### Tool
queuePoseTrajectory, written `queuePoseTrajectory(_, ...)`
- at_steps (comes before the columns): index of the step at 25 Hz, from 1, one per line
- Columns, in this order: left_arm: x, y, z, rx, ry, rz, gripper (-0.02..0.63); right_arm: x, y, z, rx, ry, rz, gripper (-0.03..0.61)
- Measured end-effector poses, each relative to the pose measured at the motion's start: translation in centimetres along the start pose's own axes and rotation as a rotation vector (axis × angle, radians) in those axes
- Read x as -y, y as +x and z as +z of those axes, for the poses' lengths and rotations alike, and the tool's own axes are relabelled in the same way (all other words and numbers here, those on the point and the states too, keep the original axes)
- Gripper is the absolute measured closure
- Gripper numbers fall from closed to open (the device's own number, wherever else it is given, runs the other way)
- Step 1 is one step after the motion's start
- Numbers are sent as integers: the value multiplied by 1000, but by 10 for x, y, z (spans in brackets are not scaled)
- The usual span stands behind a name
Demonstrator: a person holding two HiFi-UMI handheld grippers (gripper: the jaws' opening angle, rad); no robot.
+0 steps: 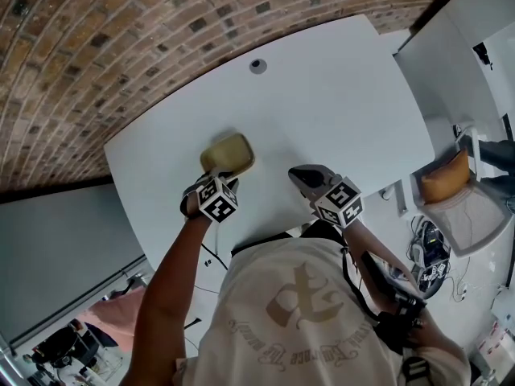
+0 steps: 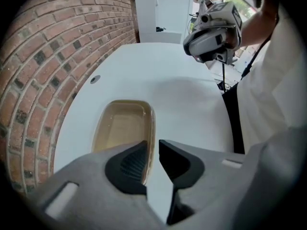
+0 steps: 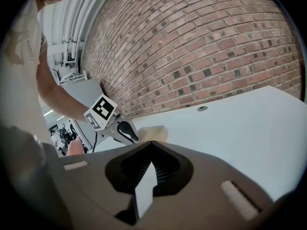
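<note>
A shallow amber see-through tray (image 1: 228, 153) lies on the white table (image 1: 338, 103). My left gripper (image 1: 216, 182) is at its near edge. In the left gripper view the tray (image 2: 122, 126) lies flat, and its right rim runs into the narrow slot between the jaws; the left gripper (image 2: 153, 145) is shut on that rim. My right gripper (image 1: 304, 177) hovers over bare table a little right of the tray, touching nothing. In the right gripper view it (image 3: 152, 143) is shut and empty, with the tray (image 3: 152, 133) and the left gripper (image 3: 117, 126) beyond it.
A round cable hole (image 1: 257, 66) sits near the table's far edge, next to the brick wall (image 1: 121, 39). A second white table (image 1: 451, 63) stands to the right. A chair with an orange cushion (image 1: 447, 182) and loose cables are on the floor at right.
</note>
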State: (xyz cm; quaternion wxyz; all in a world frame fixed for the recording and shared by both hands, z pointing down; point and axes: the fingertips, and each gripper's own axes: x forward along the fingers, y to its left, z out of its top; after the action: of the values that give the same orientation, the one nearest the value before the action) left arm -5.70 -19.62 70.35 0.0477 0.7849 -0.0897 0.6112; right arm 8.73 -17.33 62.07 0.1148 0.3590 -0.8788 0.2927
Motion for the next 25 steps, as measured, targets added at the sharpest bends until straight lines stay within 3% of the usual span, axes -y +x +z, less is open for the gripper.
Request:
queuePoseTrajectory(6,0,6,2,-20,18,-7,586,3,-2,-3,-3,10,-6,571)
queuePoseTrajectory(12,2,3,4,-19,39,20,592,6,-6,-3,1,14,-13,571)
queuePoseTrajectory(25,-4,-25,15,77,-16,96,595,-3,-5,0,2,-11,3,571)
